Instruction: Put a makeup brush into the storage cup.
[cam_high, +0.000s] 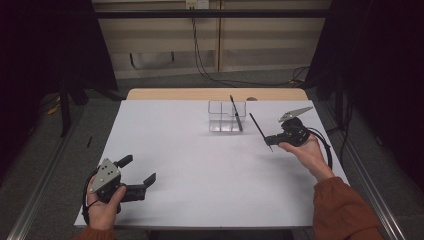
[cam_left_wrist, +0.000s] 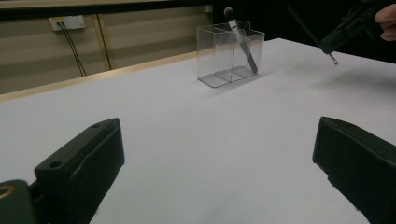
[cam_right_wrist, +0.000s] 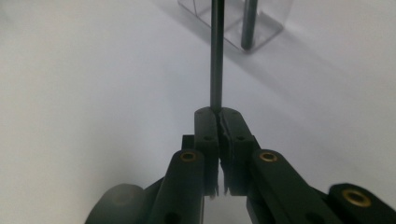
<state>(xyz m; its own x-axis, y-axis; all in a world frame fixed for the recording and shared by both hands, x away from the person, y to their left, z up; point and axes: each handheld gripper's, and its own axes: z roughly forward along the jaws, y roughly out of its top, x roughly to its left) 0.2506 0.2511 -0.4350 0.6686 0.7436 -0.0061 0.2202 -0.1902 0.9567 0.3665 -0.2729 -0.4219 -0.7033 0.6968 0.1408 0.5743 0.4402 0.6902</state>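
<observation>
A clear plastic holder (cam_high: 221, 116) with compartments stands at the far middle of the white table (cam_high: 200, 165). A dark brush (cam_high: 236, 114) leans in its right compartment. My right gripper (cam_high: 270, 140) is just right of the holder and is shut on a thin black stick (cam_high: 258, 129) that points up toward it. In the right gripper view the jaws (cam_right_wrist: 219, 114) pinch the stick (cam_right_wrist: 216, 56), with the holder (cam_right_wrist: 271, 21) ahead. My left gripper (cam_high: 137, 169) rests at the near left, open and holding nothing. The left gripper view shows the holder (cam_left_wrist: 219, 58), brush (cam_left_wrist: 240, 39) and right gripper (cam_left_wrist: 348, 25).
A wooden table edge (cam_high: 215, 94) lies behind the white surface. Cables (cam_high: 200, 60) hang from a wall socket at the back. Dark curtains flank both sides. Metal rails (cam_high: 40, 200) run along the floor beside the table.
</observation>
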